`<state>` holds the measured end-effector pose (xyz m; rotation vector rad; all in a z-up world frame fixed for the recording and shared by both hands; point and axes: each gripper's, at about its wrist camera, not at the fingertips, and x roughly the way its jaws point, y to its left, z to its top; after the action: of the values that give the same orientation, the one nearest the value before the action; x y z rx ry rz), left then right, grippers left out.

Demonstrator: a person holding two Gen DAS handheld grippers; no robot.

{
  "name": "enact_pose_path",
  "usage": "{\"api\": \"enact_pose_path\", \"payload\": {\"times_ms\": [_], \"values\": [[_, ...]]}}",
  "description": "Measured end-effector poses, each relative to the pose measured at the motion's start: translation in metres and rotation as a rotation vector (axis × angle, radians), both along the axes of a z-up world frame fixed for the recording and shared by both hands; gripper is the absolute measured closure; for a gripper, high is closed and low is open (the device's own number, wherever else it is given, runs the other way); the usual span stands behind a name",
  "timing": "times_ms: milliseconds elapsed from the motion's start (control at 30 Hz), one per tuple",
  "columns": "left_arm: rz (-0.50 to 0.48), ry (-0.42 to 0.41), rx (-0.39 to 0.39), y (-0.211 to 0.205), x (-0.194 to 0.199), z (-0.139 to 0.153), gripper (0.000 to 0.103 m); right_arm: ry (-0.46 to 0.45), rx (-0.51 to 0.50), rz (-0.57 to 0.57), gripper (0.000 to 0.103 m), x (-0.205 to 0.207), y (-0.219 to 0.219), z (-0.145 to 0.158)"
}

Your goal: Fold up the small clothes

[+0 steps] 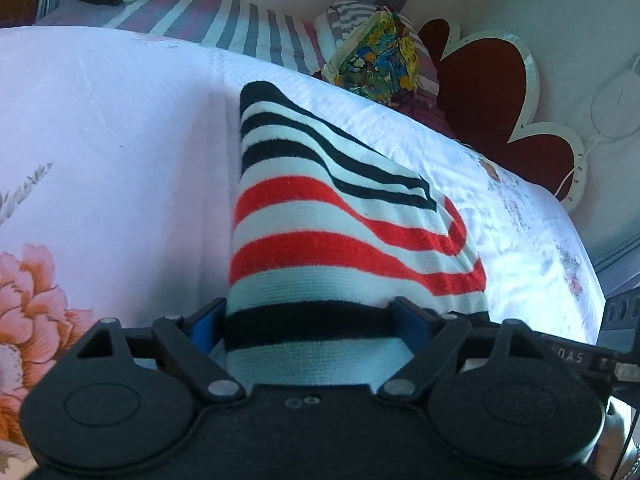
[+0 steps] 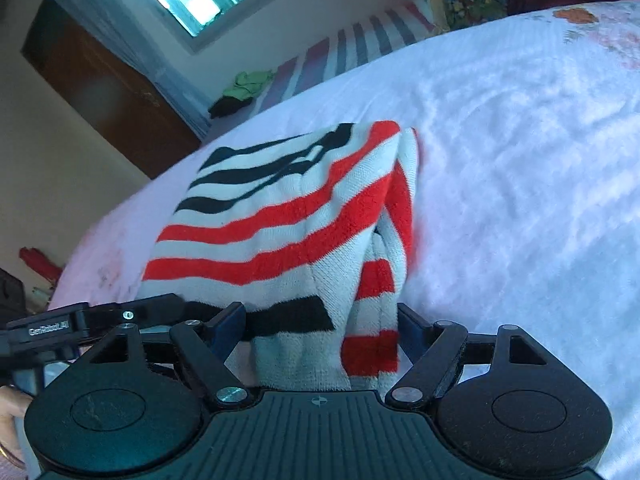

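We've got the striped garment running lengthwise straight ahead from both left gripper and right gripper, near edge bunched between wide-spread jaws, grip unclear.

Both wrist cams close, angled down (shared: striped garment).

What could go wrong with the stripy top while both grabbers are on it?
The striped garment lies partly folded on the white bedspread, and its near edge sits between the wide jaws of the left gripper and the right gripper.

1. The fold may slide apart if it is pulled unevenly.
2. In the right wrist view the side layers look bunched, so a crease could get folded in.
3. The soft bedspread could wrinkle and drag along underneath.
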<state>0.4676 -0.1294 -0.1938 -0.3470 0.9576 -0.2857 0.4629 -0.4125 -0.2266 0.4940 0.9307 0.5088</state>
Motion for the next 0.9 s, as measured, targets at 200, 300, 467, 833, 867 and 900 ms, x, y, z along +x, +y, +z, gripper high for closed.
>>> {"api": "enact_pose_path", "payload": {"times_ms": [200,300,467,833,867,900], "values": [[0.012,-0.01,-0.021,-0.001,-0.003,-0.004,0.022,-0.015,0.022,-0.017,0.031,0.003,0.007,0.0],[0.008,-0.037,0.013,-0.005,-0.01,0.004,0.031,-0.023,0.043,-0.044,0.056,-0.002,0.002,0.004],[0.02,-0.043,0.025,-0.008,-0.005,0.001,0.032,-0.011,0.035,-0.066,0.055,0.004,0.008,0.0],[0.01,-0.108,0.086,-0.005,-0.033,0.036,0.04,-0.071,0.095,-0.066,0.067,-0.022,0.014,0.036],[0.016,-0.115,0.083,0.0,-0.036,0.04,0.04,-0.079,0.106,-0.065,0.067,-0.023,0.018,0.04],[0.023,-0.117,0.078,0.006,-0.039,0.043,0.04,-0.089,0.114,-0.061,0.067,-0.026,0.022,0.045]]}}
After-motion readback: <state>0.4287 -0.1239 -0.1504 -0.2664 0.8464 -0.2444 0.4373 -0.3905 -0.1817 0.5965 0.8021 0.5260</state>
